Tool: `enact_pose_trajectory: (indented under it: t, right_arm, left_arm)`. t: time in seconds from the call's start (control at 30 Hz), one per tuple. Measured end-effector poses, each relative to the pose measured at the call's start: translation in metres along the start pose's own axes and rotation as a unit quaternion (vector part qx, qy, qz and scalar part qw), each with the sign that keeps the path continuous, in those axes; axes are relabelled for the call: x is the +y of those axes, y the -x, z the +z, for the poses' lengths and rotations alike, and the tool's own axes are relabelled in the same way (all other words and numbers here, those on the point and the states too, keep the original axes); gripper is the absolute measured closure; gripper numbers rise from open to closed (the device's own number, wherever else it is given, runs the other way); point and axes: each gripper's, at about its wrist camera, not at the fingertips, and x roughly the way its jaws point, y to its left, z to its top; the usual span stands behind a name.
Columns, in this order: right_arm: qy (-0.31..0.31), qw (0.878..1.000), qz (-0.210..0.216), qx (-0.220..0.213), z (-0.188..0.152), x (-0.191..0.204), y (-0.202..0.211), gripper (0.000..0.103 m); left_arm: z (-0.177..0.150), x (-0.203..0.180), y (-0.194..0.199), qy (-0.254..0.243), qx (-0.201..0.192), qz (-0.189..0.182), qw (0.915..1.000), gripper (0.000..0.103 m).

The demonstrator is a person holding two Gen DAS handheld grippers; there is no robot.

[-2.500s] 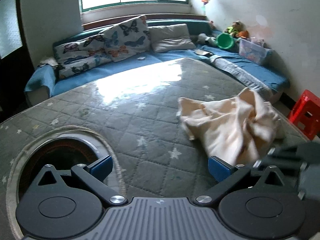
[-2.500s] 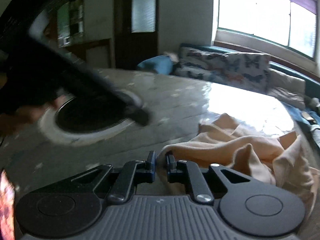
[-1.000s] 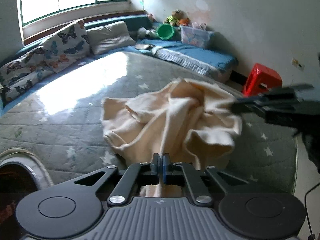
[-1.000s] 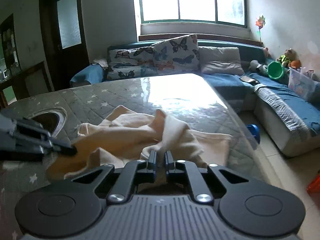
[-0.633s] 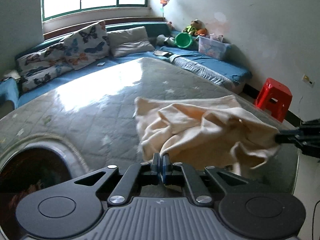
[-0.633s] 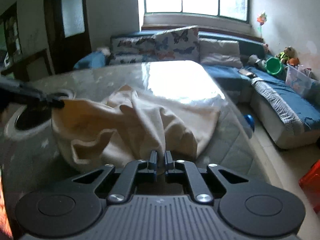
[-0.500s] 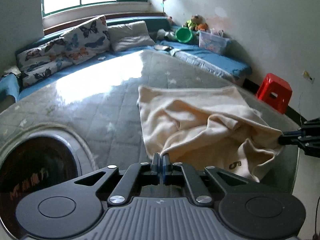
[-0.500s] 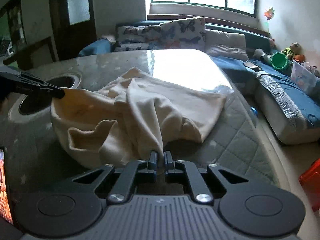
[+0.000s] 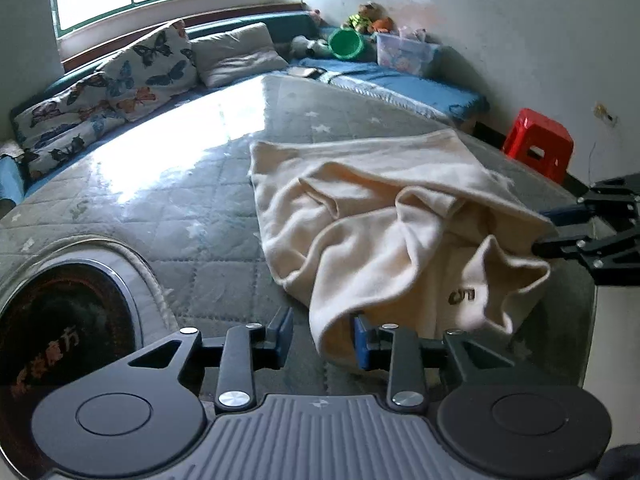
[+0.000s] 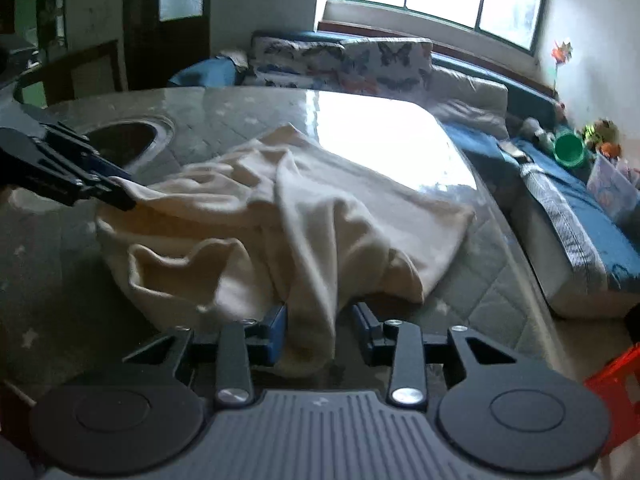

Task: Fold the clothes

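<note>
On the quilted table (image 9: 208, 208) our cream garment (image 9: 380, 216) lay rumpled and unfolded; both the left gripper (image 9: 322, 330) and right gripper (image 10: 320, 322) were spread wide, clasping nothing

Cream fleece garment (image 9: 384, 216) lies rumpled on grey quilted star-print mat (image 9: 192, 208); round dark-centred opening (image 9: 68, 320) left, red plastic stool (image 9: 538, 144) right behind.

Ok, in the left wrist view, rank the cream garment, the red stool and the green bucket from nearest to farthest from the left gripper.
1. Cream garment: between the open fingers of the left gripper, on the quilted table.
2. Red stool: right, on the floor past the table edge.
3. Green bucket: far back, on the blue bench.
</note>
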Motion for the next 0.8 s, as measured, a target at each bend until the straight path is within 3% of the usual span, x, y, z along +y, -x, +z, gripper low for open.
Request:
enact_pose_trajectory:
  t: [0.03,0.1,0.13,0.23,0.37,0.53,0.63,0.8]
  right_arm:
    - [-0.007,1.000,0.002,0.002,-0.001,-0.003,-0.001,0.083]
    - [-0.019,1.000,0.009,0.005,0.000,-0.010,-0.001,0.093]
    - [-0.022,1.000,0.013,0.005,0.001,-0.013,0.000,0.096]
    - [-0.003,1.000,0.012,-0.009,0.010,-0.012,0.007,0.097]
    - [0.005,0.999,0.026,-0.043,0.037,-0.009,0.012,0.097]
    - [0.018,0.996,0.043,-0.078,0.088,0.002,-0.007,0.097]
    - [0.015,0.993,0.060,-0.097,0.119,0.017,-0.029,0.097]
    - [0.027,0.987,0.106,-0.122,0.153,0.059,-0.060,0.097]
  left_arm:
    - [-0.001,0.000,-0.002,-0.002,0.002,-0.002,1.0000,0.069]
    - [-0.001,-0.001,-0.006,-0.006,0.005,-0.006,0.9999,0.073]
    - [-0.001,0.000,-0.007,-0.005,0.005,-0.006,1.0000,0.089]
    - [0.002,0.005,-0.007,0.002,0.001,-0.004,1.0000,0.098]
    - [0.010,0.024,0.002,0.030,-0.022,0.010,0.9993,0.099]
    - [0.022,0.063,0.008,0.068,-0.034,0.060,0.9953,0.100]
    - [0.025,0.099,0.017,0.106,-0.046,0.099,0.9883,0.100]
    - [0.016,0.161,0.044,0.168,-0.063,0.170,0.9689,0.100]
